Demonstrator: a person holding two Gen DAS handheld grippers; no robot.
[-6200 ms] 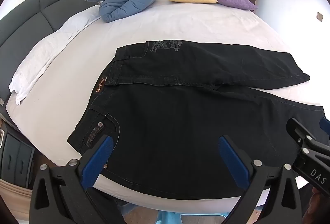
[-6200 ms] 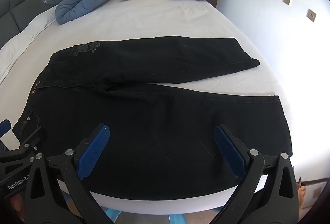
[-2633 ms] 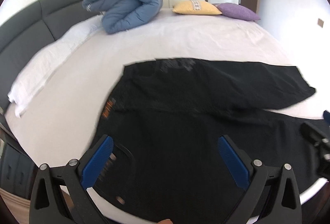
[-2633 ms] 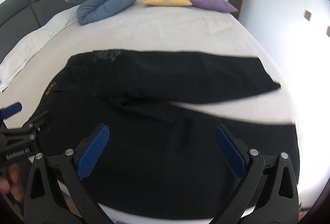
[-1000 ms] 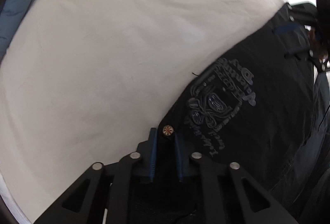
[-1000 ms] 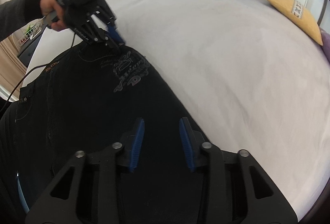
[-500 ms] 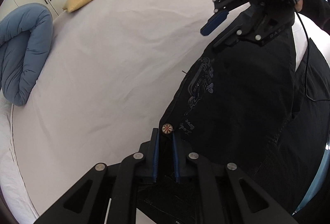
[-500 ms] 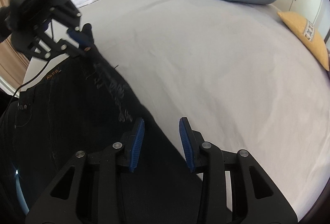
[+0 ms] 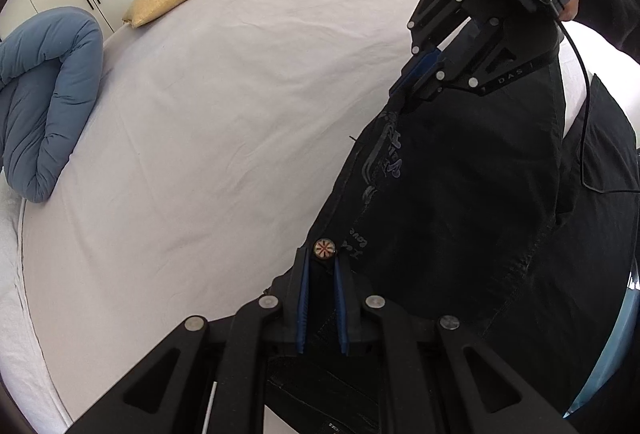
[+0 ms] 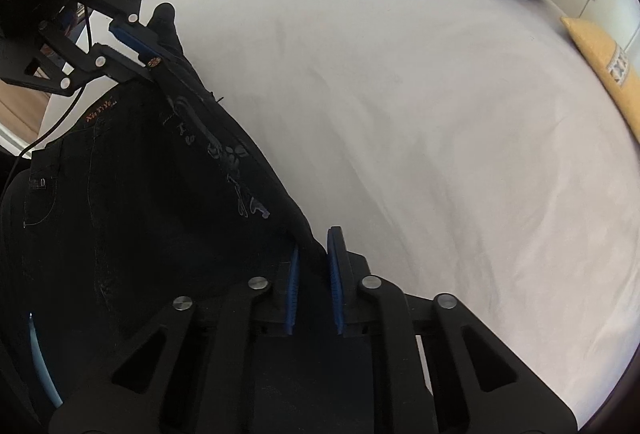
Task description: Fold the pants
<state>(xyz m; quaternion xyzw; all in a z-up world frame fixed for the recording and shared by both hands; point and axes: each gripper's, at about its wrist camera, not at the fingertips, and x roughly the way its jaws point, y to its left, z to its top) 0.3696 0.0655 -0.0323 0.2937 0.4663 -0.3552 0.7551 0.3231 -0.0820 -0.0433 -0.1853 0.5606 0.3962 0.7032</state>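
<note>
Left gripper (image 9: 320, 268) clamped on the black pants (image 9: 460, 194) by the waistband button, right gripper (image 10: 313, 266) closing with the fabric edge between its blue pads, pants lifted over the white bed (image 9: 200, 114), blue duvet (image 9: 44, 94) seen beyond

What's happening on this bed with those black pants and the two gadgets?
A person is folding black pants on a white bed, with a hand-held gripper in each hand. The left hand-held gripper is clamped on the waist edge by the button. The right hand-held gripper is closing on the same edge farther along, cloth between its jaws. That edge looks raised off the sheet, so the fold seems to be just starting.
</note>
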